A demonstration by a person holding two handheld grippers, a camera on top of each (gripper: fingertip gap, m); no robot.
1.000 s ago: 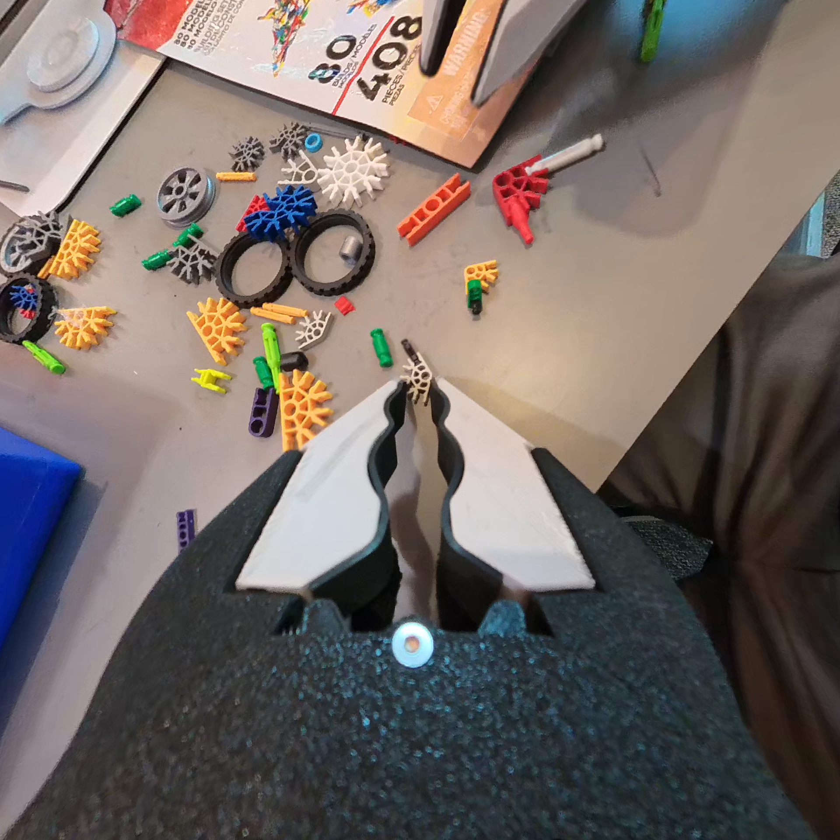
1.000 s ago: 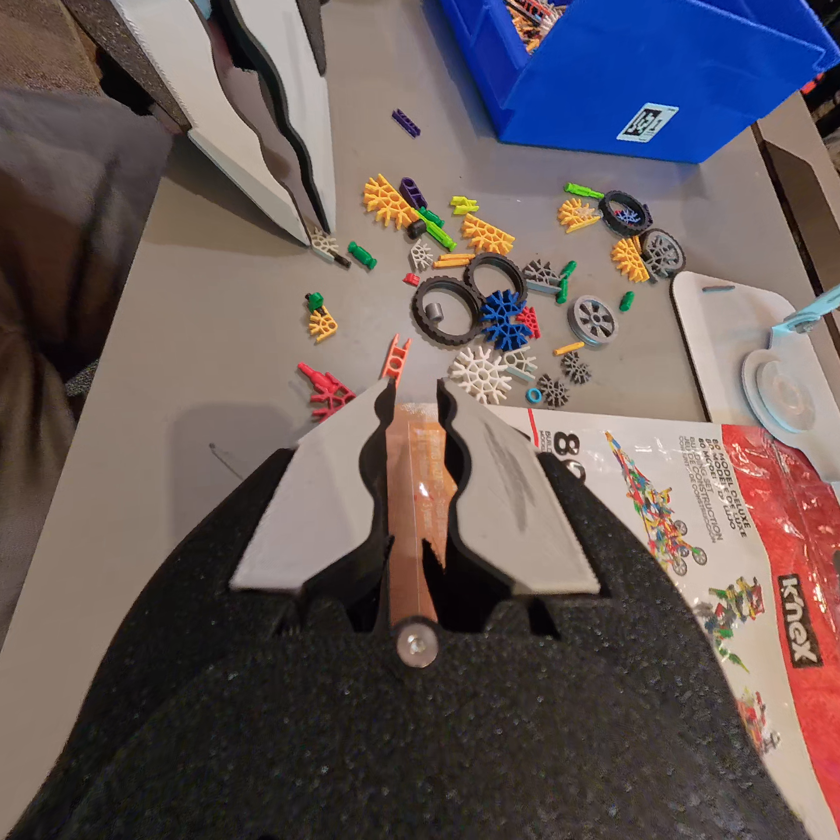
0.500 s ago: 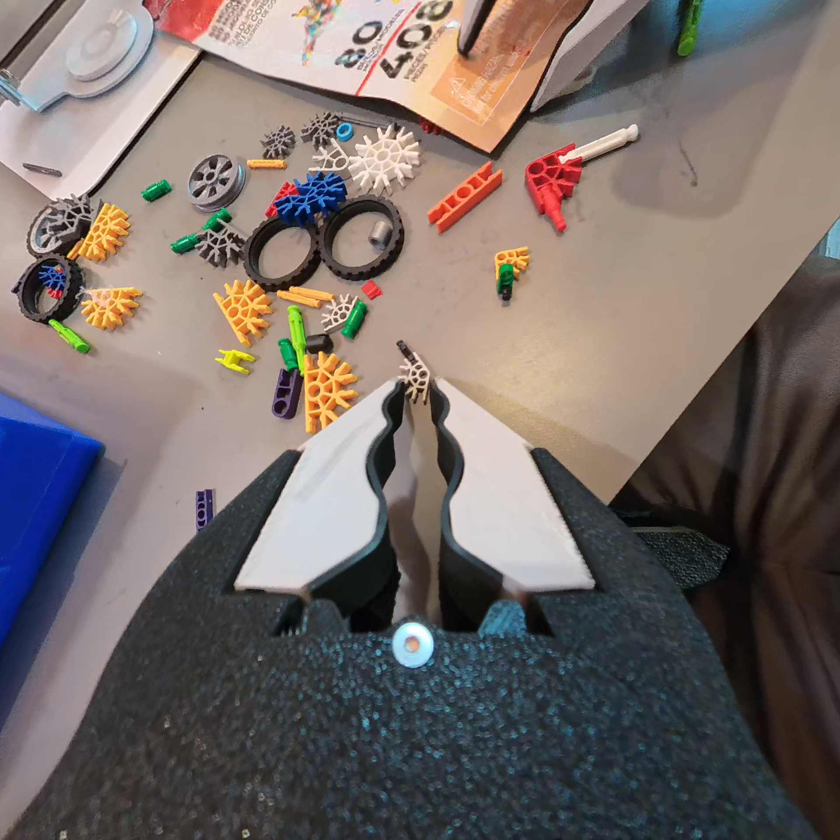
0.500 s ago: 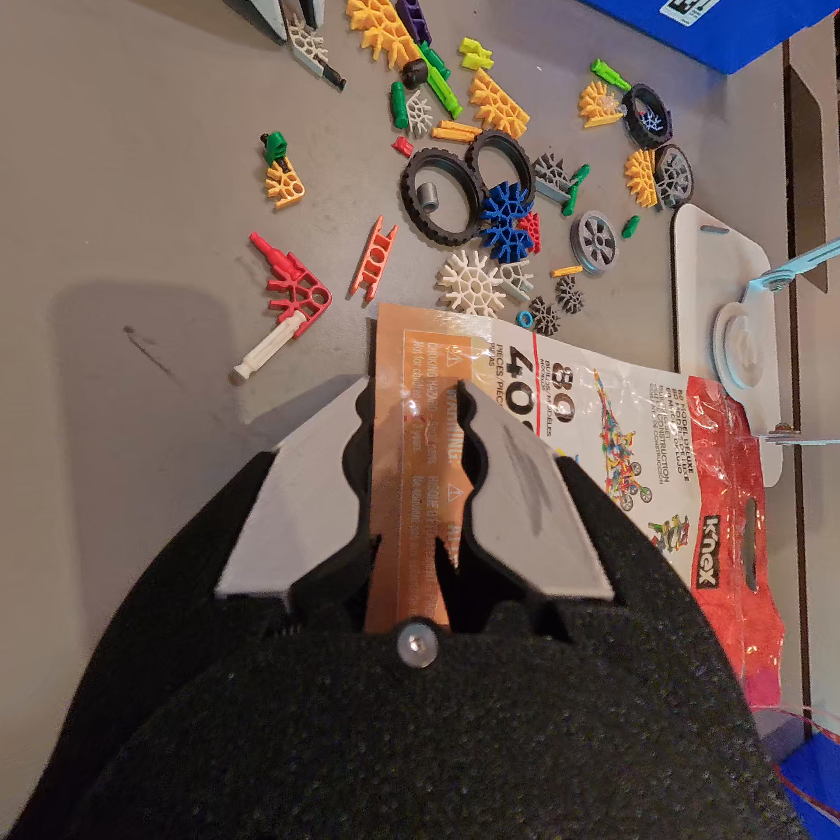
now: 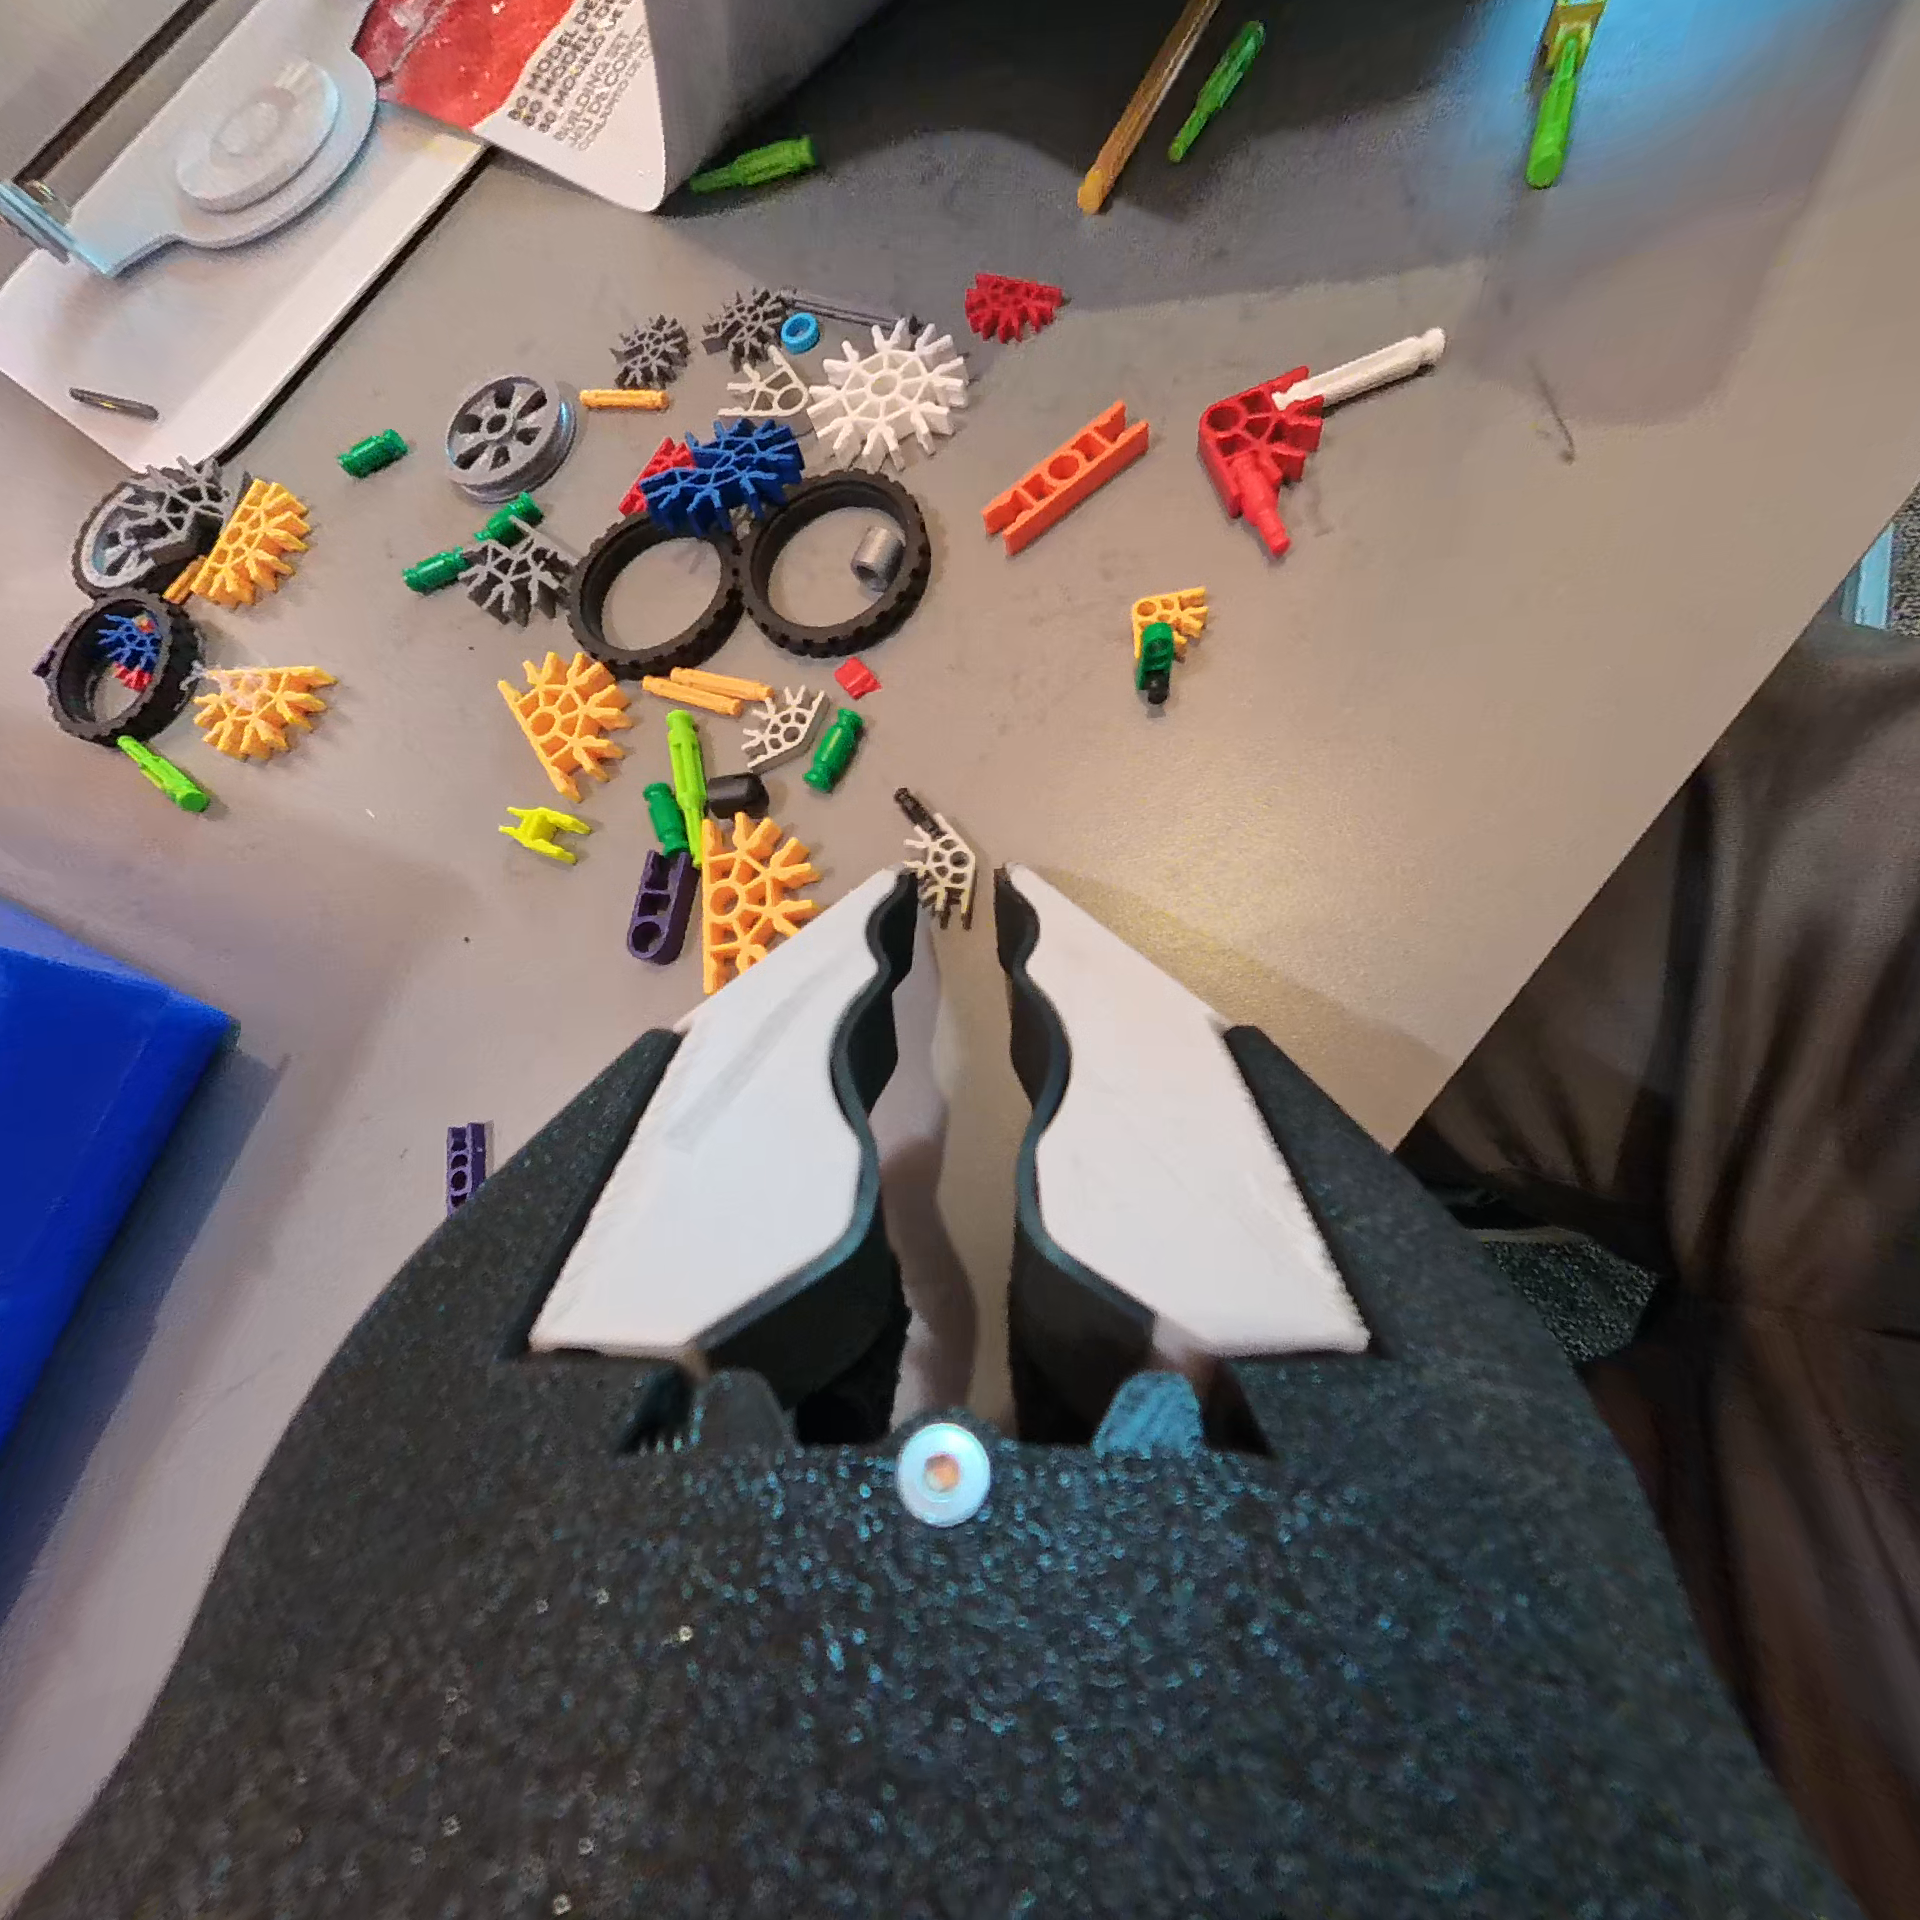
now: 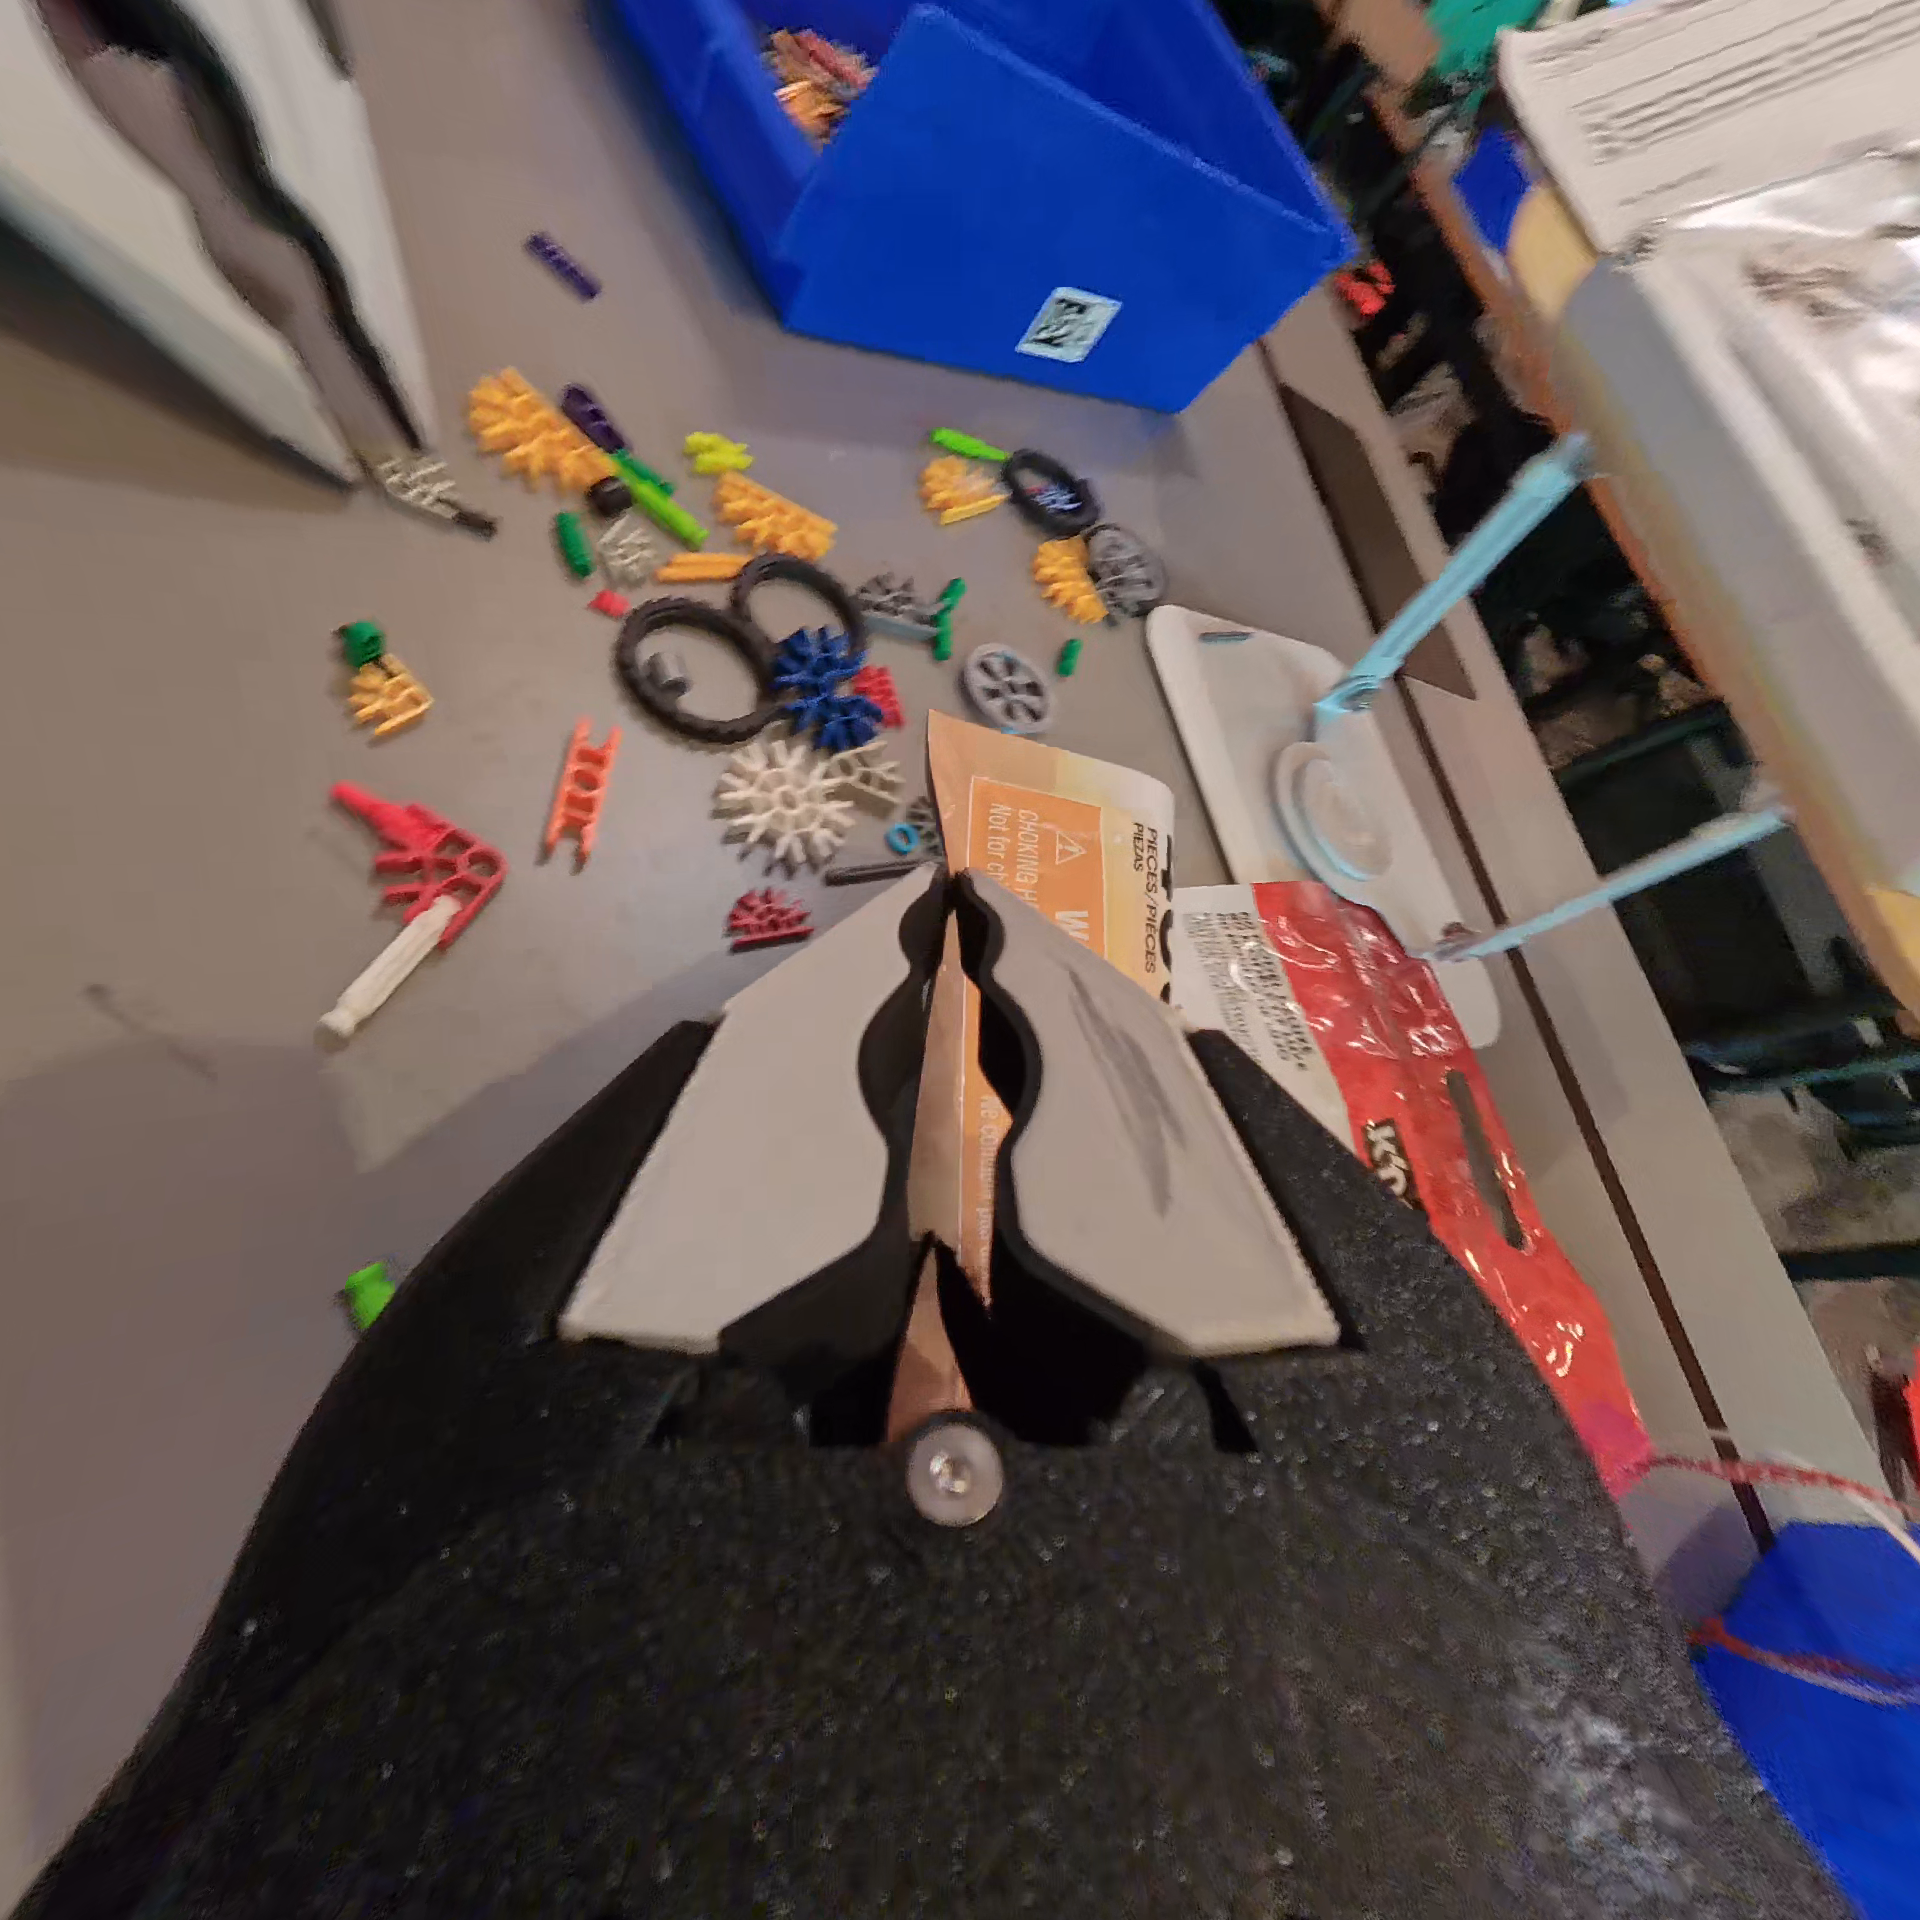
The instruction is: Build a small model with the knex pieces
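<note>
L gripper [image 5: 948,891] sits near the bench's front edge, jaws a little apart, with a small grey-white fan connector [image 5: 943,864] on a short black rod between the tips; can't tell if the fingers actually touch it. Just left of the tips: an orange fan connector [image 5: 750,896] and a purple clip [image 5: 659,908]. Farther in, two black tyres [image 5: 750,574] lie side by side (a small grey spacer [image 5: 878,553] inside the right one), a blue snowflake connector [image 5: 734,474] at their far rim, then a white snowflake connector [image 5: 885,393]. Toward the right edge: an orange bar [image 5: 1064,476] and a red corner connector [image 5: 1255,445] w/ a white rod [image 5: 1363,366] plugged in.

R gripper [image 6: 952,879] is clamped on the orange edge of a printed plastic bag [image 6: 1039,831], which stands up from the bench [image 6: 187,644] between the pads; its red end [image 6: 1434,1081] trails right. A red fan connector [image 6: 767,918] lies just left of the tips. At the far edge, a blue bin [image 6: 1049,229] holds more pieces.
</note>
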